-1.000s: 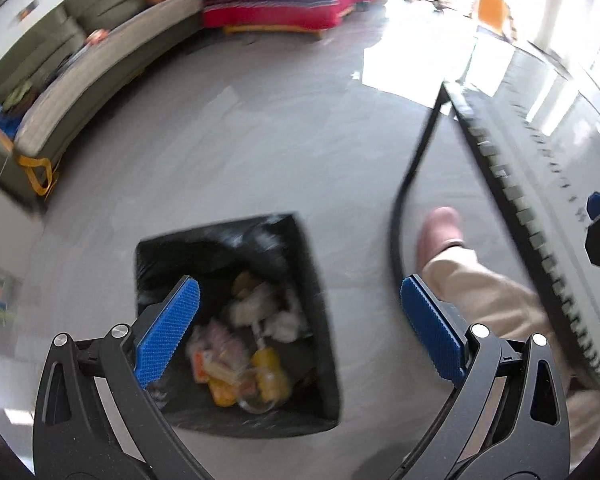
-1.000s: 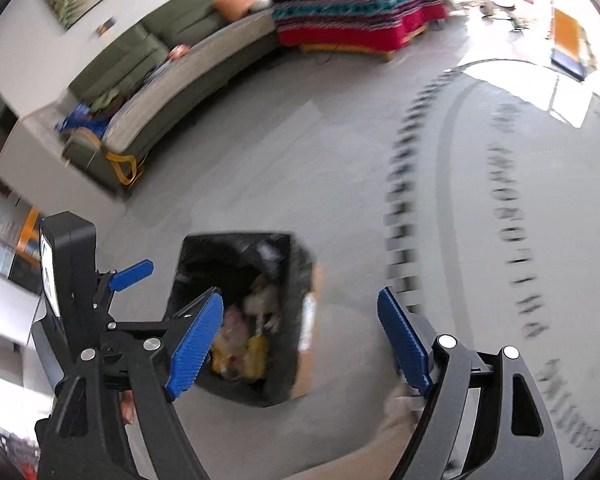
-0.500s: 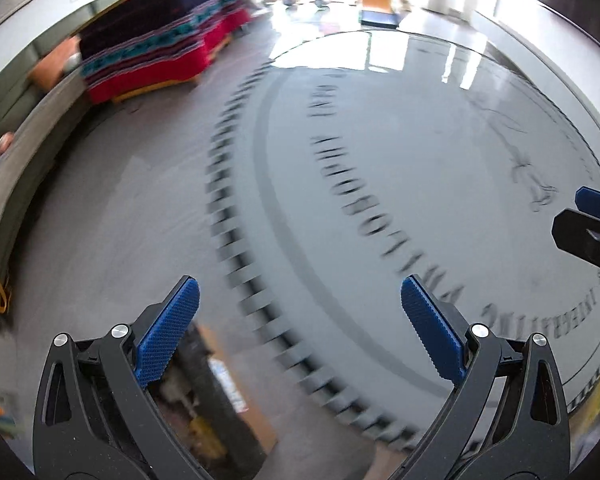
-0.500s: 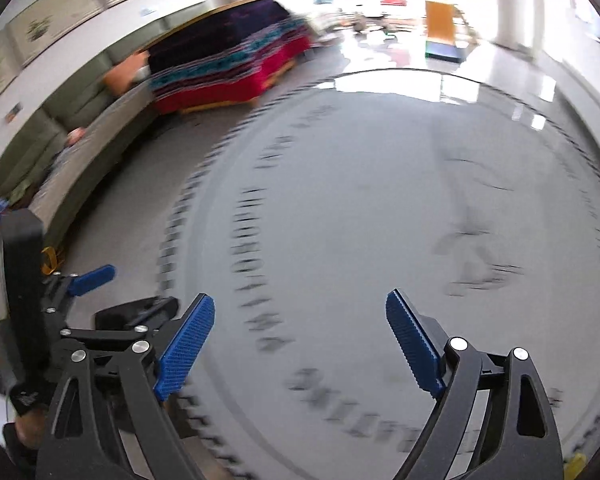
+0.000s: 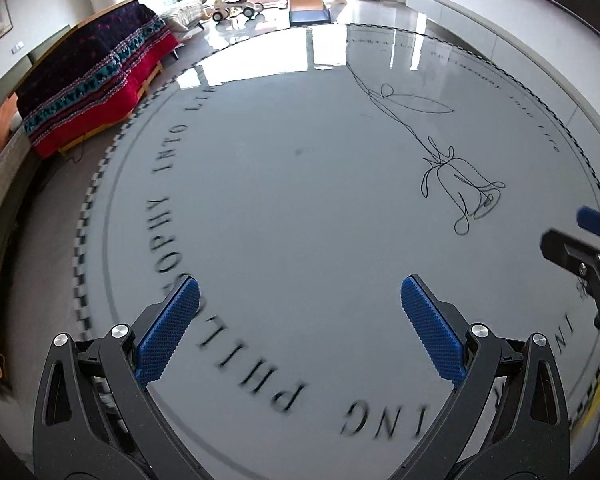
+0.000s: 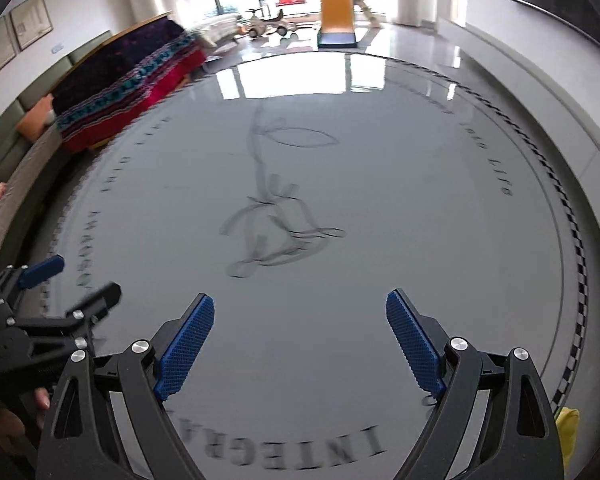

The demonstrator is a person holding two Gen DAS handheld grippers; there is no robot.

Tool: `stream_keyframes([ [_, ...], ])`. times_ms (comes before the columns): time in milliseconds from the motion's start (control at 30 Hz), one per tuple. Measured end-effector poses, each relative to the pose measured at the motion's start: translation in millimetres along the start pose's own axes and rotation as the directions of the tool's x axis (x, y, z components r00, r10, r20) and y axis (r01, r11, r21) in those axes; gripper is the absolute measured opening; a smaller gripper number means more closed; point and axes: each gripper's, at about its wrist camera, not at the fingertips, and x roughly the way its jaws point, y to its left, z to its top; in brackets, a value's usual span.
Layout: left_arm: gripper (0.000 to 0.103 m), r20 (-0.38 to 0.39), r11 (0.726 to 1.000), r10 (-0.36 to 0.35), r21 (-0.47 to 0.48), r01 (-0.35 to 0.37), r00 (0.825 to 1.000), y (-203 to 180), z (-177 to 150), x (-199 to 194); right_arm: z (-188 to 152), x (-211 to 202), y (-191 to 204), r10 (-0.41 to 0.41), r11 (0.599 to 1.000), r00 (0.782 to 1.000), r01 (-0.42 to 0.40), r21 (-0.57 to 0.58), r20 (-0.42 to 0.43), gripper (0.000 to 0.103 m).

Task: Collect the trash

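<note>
My left gripper (image 5: 300, 282) hangs open over a round grey glass table (image 5: 284, 208) printed with lettering and a line drawing; nothing lies between its blue pads. My right gripper (image 6: 300, 297) is also open and empty above the same table (image 6: 340, 184). Each gripper shows in the other's view: the right gripper (image 5: 572, 232) at the right edge, the left gripper (image 6: 76, 280) at the left edge. A small yellow object (image 6: 566, 432) sits at the table's near right rim, behind my right finger. It appears as a yellow blur (image 5: 598, 392) in the left wrist view. The trash bin is out of view.
A sofa with a red and dark patterned blanket (image 5: 96, 80) stands left of the table. A green couch (image 6: 4, 148) runs along the left wall. A children's slide (image 6: 336, 12) and a ride-on toy (image 5: 236, 4) stand on the shiny floor beyond. A hand (image 6: 40, 396) holds the left gripper.
Both views swung away from the black bin of trash on the floor and onto the round table. The bin has left view. The right jaws stand slightly wider.
</note>
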Motion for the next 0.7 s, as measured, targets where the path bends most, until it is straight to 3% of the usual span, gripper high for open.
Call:
stream_keyframes([
  [200, 0.098, -0.03, 0.998, 0.026, -0.056, -0.028, 0.999, -5, -6, 37, -15, 25, -20, -0.044, 0.999, 0.999, 0.043, -0.002, -0.011, 0.088],
  [400, 0.098, 0.011, 0.996, 0.025, -0.085, -0.024, 1.0, -1, -7, 36, -19, 37, -14, -0.063, 0.998, 0.998, 0.063, -0.003, 0.014, 0.088],
  [700, 0.098, 0.057, 0.994, 0.005, -0.114, 0.002, 0.998, 3, -9, 40, -15, 47, -9, -0.12, 0.993, 0.991, 0.12, -0.008, 0.056, 0.1],
])
